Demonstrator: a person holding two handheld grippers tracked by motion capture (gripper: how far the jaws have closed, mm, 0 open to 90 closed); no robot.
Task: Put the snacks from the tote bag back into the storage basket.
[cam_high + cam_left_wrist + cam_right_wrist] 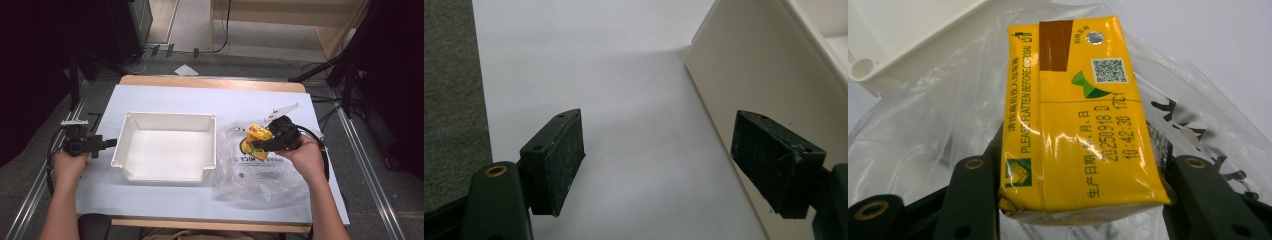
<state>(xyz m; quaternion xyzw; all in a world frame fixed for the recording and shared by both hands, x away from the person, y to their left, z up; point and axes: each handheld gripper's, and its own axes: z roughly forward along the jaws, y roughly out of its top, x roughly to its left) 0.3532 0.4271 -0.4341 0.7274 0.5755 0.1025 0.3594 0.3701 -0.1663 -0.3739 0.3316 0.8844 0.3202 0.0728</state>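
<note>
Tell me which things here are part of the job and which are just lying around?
Part of the job:
- yellow drink carton, clamped in the right gripper
- clear plastic bag under it
- white bin, beside the open left gripper

Just lying around:
- white paper on the floor
- black stands

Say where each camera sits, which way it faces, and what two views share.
High view: above the person's side, looking forward and down; both forearms, left gripper, right gripper.
Left gripper view: along open jaws at white sheet.
Right gripper view: along jaws clamping yellow carton over plastic bag.
Shared: white bin.
</note>
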